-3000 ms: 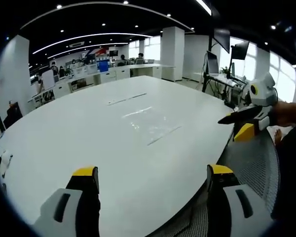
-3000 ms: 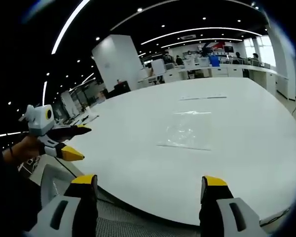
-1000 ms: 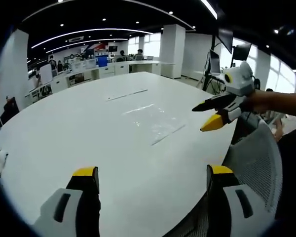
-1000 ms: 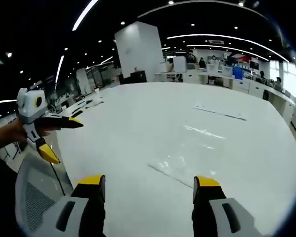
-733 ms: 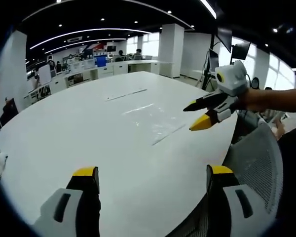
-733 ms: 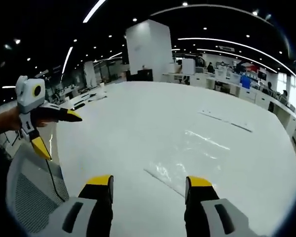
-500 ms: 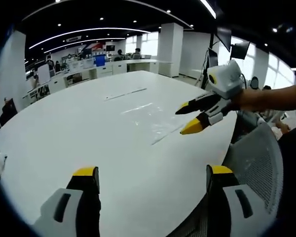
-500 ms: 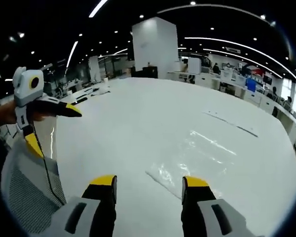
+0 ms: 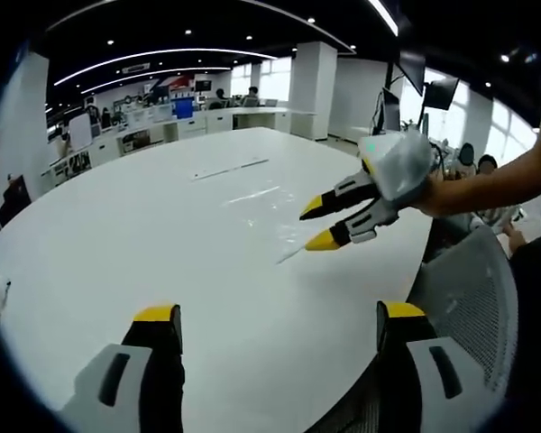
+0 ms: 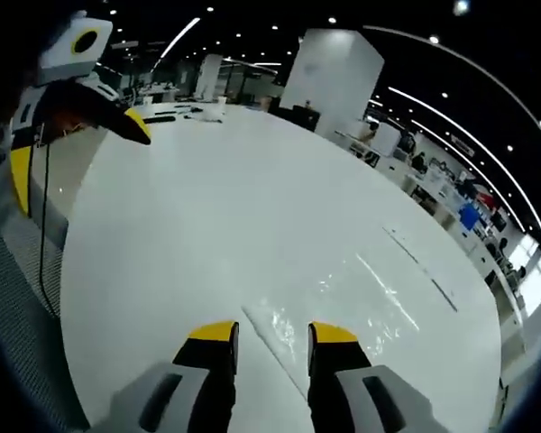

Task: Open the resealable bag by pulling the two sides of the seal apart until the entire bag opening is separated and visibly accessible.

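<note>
Clear resealable bag (image 10: 343, 311) flat on the white table (image 10: 207, 207), seal strip along its near edge.

- White oval table (image 9: 117, 234) spreading across an open office
- Square white pillar (image 10: 329, 72) standing behind — ceiling strip lights glowing
- Mesh chair (image 9: 464, 289) sitting alongside

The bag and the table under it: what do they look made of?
The bag looks like thin clear plastic film: the white top shows through it, and creases catch glossy glints. The table reads as a smooth white laminate or painted top, with soft ceiling-light reflections; the exact material is unclear. The right tongs hang just above the bag's near edge.
</note>
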`<control>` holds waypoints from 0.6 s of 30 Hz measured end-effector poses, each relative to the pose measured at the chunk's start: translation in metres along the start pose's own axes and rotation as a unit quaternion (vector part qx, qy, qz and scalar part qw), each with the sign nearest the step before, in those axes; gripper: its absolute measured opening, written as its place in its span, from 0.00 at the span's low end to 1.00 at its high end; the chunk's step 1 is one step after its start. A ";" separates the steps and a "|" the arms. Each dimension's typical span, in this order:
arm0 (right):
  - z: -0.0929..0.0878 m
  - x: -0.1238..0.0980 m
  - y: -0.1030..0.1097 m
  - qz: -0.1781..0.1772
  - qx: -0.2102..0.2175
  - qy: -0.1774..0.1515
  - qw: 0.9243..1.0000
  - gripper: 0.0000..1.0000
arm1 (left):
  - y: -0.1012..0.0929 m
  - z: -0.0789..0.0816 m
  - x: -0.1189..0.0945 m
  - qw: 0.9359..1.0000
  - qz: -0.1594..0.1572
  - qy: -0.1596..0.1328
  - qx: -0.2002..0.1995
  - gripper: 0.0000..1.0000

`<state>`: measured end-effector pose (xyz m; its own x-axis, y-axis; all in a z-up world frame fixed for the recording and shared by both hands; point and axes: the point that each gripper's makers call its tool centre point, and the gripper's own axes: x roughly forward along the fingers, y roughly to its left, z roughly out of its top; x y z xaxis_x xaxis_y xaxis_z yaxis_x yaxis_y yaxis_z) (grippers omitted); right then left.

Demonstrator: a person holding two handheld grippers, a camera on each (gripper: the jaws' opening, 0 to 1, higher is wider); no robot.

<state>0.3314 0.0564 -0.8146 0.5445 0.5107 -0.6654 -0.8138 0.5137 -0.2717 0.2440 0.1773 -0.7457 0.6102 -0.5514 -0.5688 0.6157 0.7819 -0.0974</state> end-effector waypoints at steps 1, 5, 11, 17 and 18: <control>0.000 0.002 -0.001 -0.001 -0.001 0.000 1.000 0.26 | 0.000 0.000 0.000 1.000 -0.001 0.001 0.001 0.87; -0.001 0.009 -0.001 0.004 -0.010 0.004 1.000 0.24 | 0.001 0.000 0.001 1.000 -0.003 0.002 0.002 0.87; -0.016 0.021 -0.001 0.005 -0.038 0.038 0.999 0.21 | 0.001 0.000 0.003 1.000 -0.006 0.005 0.005 0.87; -0.014 0.028 0.000 0.004 -0.073 0.035 0.997 0.19 | -0.001 -0.002 0.005 1.000 -0.010 0.010 0.003 0.87; -0.015 0.029 0.001 0.006 -0.082 0.036 0.996 0.19 | -0.002 -0.002 0.005 1.000 -0.011 0.010 0.002 0.87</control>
<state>0.3436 0.0615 -0.8443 0.5237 0.4614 -0.7161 -0.8453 0.3859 -0.3696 0.2451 0.1737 -0.7504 0.5862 -0.5624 -0.5831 0.6311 0.7684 -0.1067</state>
